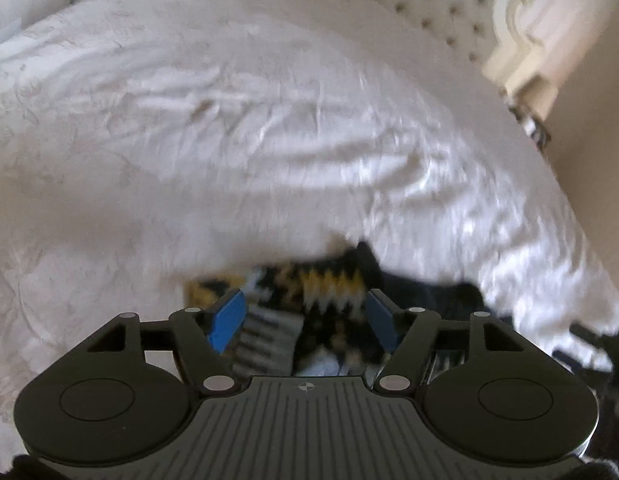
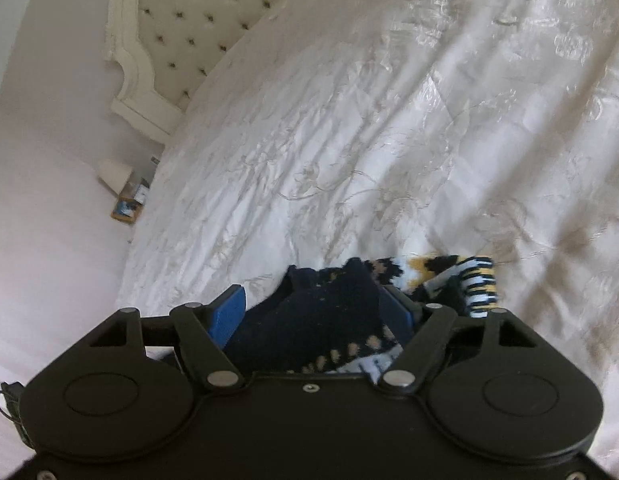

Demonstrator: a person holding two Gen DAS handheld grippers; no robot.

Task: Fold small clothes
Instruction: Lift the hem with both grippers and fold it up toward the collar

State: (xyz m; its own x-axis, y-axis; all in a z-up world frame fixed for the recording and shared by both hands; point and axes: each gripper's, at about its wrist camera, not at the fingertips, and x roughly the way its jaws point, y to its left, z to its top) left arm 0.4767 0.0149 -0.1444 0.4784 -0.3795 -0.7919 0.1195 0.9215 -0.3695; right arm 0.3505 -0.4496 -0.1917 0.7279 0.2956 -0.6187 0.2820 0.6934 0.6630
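Observation:
A small dark navy knit garment (image 2: 325,320) with yellow, white and black patterns lies bunched on the white bedspread (image 2: 369,140). It also shows in the left wrist view (image 1: 329,304), blurred. My left gripper (image 1: 305,316) is open, its blue pads on either side of the patterned part. My right gripper (image 2: 315,316) is open, with the navy part bulging between its blue pads. A striped cuff (image 2: 479,284) sticks out to the right.
A tufted cream headboard (image 2: 189,28) stands at the far end of the bed. A small box and lamp (image 2: 125,192) sit on the floor beside the bed. The bedspread (image 1: 229,120) stretches wide ahead of the left gripper.

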